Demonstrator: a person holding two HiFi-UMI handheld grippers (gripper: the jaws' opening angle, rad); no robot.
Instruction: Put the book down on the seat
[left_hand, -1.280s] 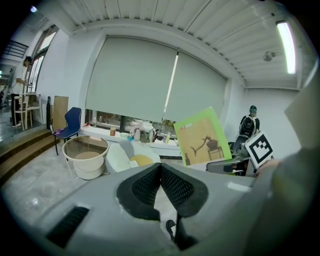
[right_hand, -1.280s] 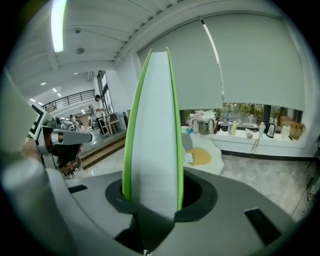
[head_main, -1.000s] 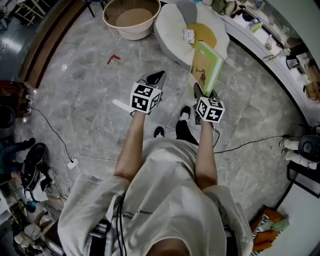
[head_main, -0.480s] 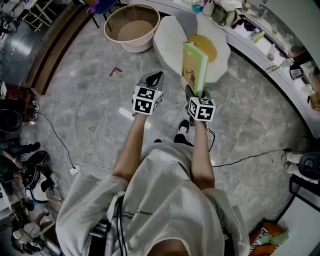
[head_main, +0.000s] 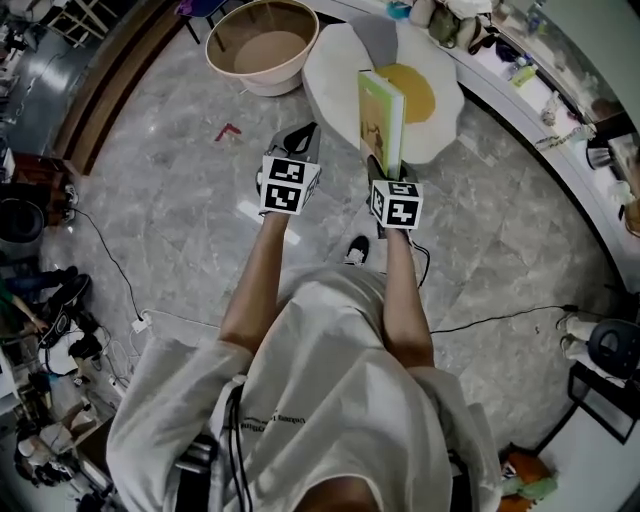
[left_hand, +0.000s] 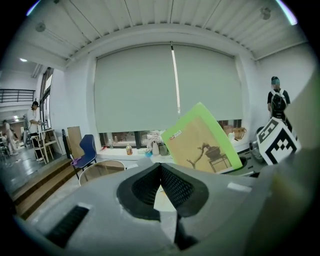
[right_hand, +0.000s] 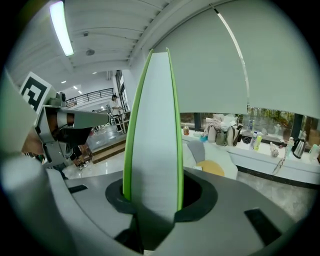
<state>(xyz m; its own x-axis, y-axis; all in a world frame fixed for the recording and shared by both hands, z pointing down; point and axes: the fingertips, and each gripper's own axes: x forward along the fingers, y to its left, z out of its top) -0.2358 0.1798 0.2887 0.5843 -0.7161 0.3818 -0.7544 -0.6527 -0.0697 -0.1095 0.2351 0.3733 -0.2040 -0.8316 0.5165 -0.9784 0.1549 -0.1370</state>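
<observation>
Grey marble floor (head_main: 160, 190) spreads below us, and on it lie a white seat (head_main: 335, 70) with a yellow middle and a round tub (head_main: 262, 45) beside it. Our right tool (head_main: 385, 168) clamps the lower end of the green book (head_main: 380, 120). The book stands upright at the seat's near edge, its long axis rising away from the tool. Our left tool (head_main: 310, 132) is closed and empty.

Grey marble floor (head_main: 170, 190), drawn window blinds (left_hand: 165, 85), blue chair (left_hand: 86, 150), ribbed ceiling (left_hand: 165, 15)
</observation>
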